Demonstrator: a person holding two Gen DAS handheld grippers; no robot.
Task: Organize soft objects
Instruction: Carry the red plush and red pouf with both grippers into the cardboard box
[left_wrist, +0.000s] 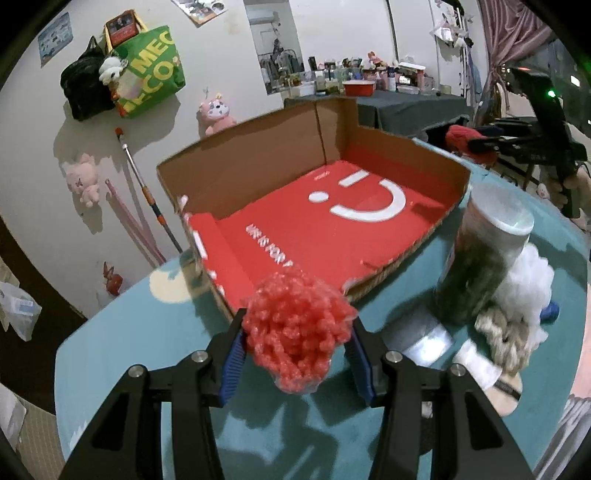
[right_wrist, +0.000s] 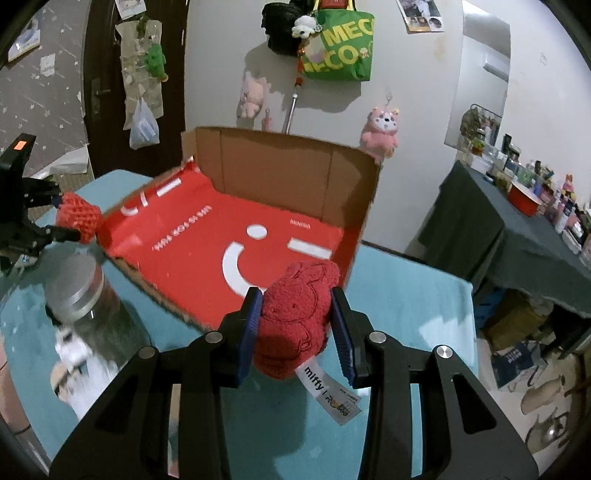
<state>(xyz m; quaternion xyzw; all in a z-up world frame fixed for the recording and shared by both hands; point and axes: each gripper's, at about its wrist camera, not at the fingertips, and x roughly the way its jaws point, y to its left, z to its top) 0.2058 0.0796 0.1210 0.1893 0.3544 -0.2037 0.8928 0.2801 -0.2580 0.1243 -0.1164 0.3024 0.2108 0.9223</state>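
Left wrist view: your left gripper (left_wrist: 297, 334) is clamped on the red mesh ball (left_wrist: 297, 326), held just at the near edge of the cardboard box (left_wrist: 258, 162) — its red floor lies bare beyond. A jar (left_wrist: 484, 258) stands close on the right.

Right wrist view: your right gripper (right_wrist: 295, 328) squeezes the red plush toy (right_wrist: 295, 317) at the box's near right corner — tall walls rise far and right.

A lived-in home room: pink plush toys (right_wrist: 380, 129) and a green tote bag (right_wrist: 341, 46) hang on the white wall; a cluttered side table (right_wrist: 480, 221).
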